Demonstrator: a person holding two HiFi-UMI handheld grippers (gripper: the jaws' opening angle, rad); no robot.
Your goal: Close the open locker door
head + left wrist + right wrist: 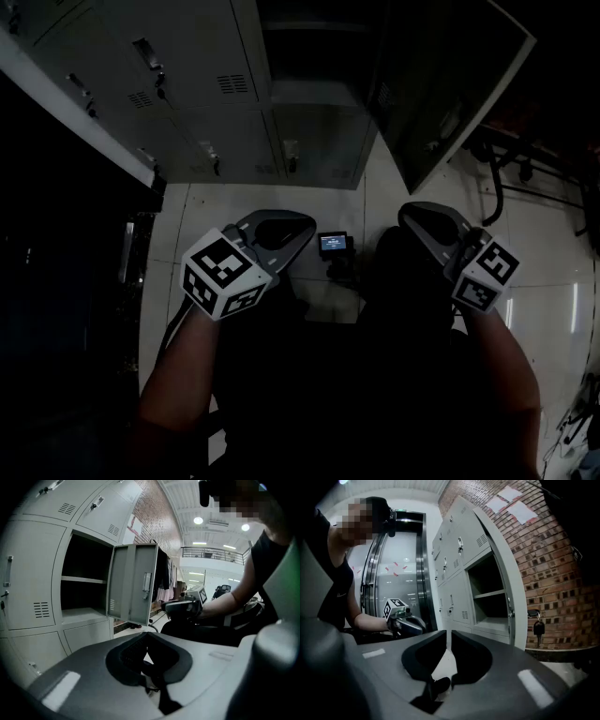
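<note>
The grey sheet-metal locker door [133, 583] stands swung wide out from the right edge of its compartment, in the middle row of a bank of pale grey metal lockers [202, 89]. Its inner face, with vent slots low down and a latch plate near the free edge, shows to the left gripper view. The compartment behind it is dark and divided by one shelf [82, 579]. The doors to its left and below it lie flush and closed. In the right gripper view the door is seen nearly edge-on, and a bunch of keys [538, 627] hangs just beyond that edge, in front of a red brick wall [562, 573]. The lockers stand on a pale tiled floor [534, 244] at its far edge in the head view. Both grippers are near that view's middle, well apart from the door and touching nothing. The left gripper [300, 223] has its jaws brought together at the tips with nothing between them. The right gripper [409, 214] is likewise clenched, only a thin slit between its pads and nothing in it. A small black device with a lit screen [333, 244] shows between the two grippers; what it rests on cannot be made out. The person's bare forearms [183, 366] reach in from the lower edge.
</note>
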